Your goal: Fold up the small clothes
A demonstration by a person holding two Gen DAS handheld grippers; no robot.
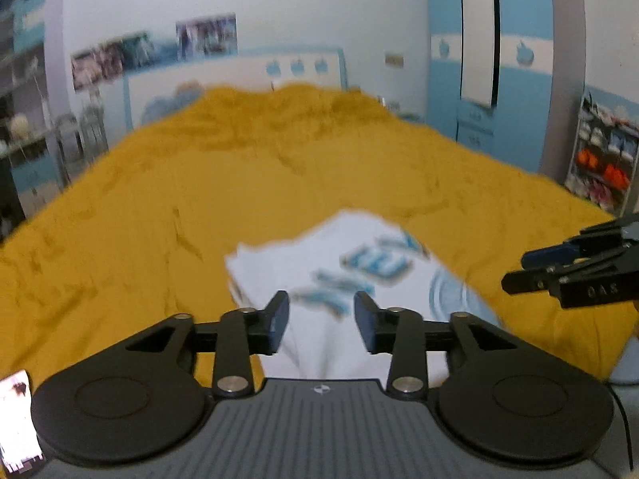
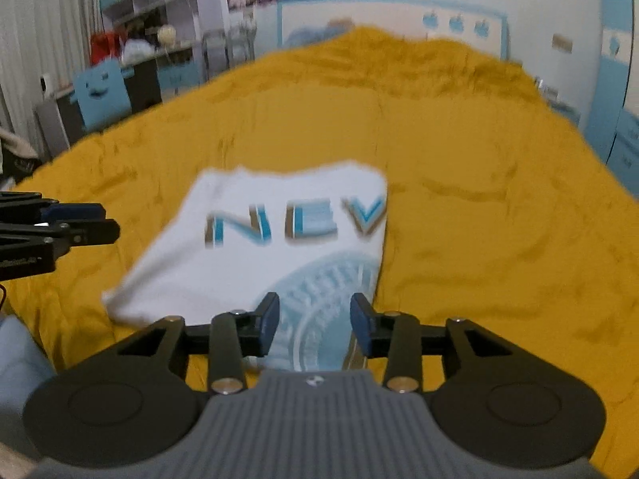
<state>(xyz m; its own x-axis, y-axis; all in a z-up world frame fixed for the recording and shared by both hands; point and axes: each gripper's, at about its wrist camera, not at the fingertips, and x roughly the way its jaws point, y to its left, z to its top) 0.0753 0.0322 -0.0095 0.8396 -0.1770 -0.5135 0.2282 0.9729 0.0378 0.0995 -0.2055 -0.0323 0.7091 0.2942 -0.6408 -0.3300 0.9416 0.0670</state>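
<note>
A bedroom with blue-and-white cupboards; a mustard blanket (image 2: 459,207) covers the bed. A folded white shirt (image 2: 255,255) lies flat on it. The left gripper (image 1: 321,317) and right gripper (image 2: 314,321) hang above its near edge, jaws spread, pinching nothing.

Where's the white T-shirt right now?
The folded white T-shirt lies on the yellow bedspread near its front edge, just ahead of both open grippers, centred in both wrist views.
</note>
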